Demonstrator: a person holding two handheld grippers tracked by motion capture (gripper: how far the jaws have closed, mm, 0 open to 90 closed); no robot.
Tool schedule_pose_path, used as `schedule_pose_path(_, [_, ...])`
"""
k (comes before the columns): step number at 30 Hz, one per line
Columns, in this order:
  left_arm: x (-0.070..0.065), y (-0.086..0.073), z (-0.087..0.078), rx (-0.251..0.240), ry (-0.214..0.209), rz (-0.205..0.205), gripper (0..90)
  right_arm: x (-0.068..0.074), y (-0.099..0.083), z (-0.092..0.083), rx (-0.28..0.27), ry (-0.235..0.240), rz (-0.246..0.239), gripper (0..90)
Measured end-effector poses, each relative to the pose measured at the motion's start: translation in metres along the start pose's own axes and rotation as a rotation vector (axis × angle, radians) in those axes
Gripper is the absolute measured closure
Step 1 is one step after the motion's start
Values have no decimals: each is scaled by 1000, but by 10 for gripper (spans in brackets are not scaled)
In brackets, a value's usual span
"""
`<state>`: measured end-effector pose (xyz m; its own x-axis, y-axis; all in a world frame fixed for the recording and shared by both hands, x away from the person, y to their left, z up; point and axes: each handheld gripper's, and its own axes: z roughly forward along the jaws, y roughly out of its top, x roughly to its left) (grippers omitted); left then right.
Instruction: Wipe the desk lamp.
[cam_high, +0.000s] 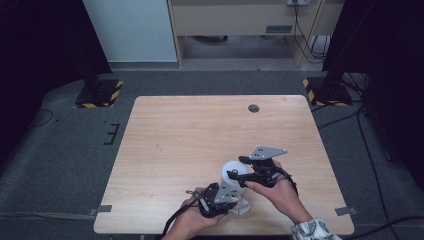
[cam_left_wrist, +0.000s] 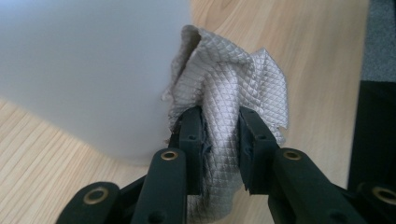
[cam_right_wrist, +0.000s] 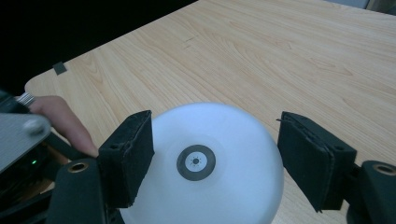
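A white round-topped container (cam_high: 232, 170) stands near the table's front edge. In the right gripper view its top (cam_right_wrist: 205, 186) has a small dark ring at the middle. My right gripper (cam_high: 238, 168) reaches over it, and its two pads (cam_right_wrist: 128, 156) sit against opposite sides, shut on the container. My left gripper (cam_high: 235, 201) is shut on a grey quilted cloth (cam_left_wrist: 229, 79). The bunched cloth (cam_high: 243, 206) rests against the lower side of the white container (cam_left_wrist: 84, 70).
The wooden table (cam_high: 200, 130) has a dark round grommet (cam_high: 253, 108) near its far edge. Two stand bases with yellow-black stripes (cam_high: 99, 93) (cam_high: 327, 91) sit on the floor beyond it, with cables on the right. The person's left hand (cam_right_wrist: 60, 121) lies close beside the right gripper's jaw.
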<state>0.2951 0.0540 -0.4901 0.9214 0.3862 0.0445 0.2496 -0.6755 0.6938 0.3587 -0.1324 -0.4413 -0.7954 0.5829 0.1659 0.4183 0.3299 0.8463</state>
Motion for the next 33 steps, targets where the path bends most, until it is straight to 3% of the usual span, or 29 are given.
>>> schedule_pose_path(8, [-3,1,5,14,0,15,732,2,1,3,-4,5,-4,278])
schedule_pose_path(12, [-6,0,7,1,-6,-1,732,2,3,6,-1,9,-4,279])
schedule_pose_path(17, [-11,0,13,25,-9,26,730,1,3,5,1,4,-5,277])
schedule_pose_path(33, [-10,0,25,15,20,9,728,-5,2,-22,-43,-37,-11,252])
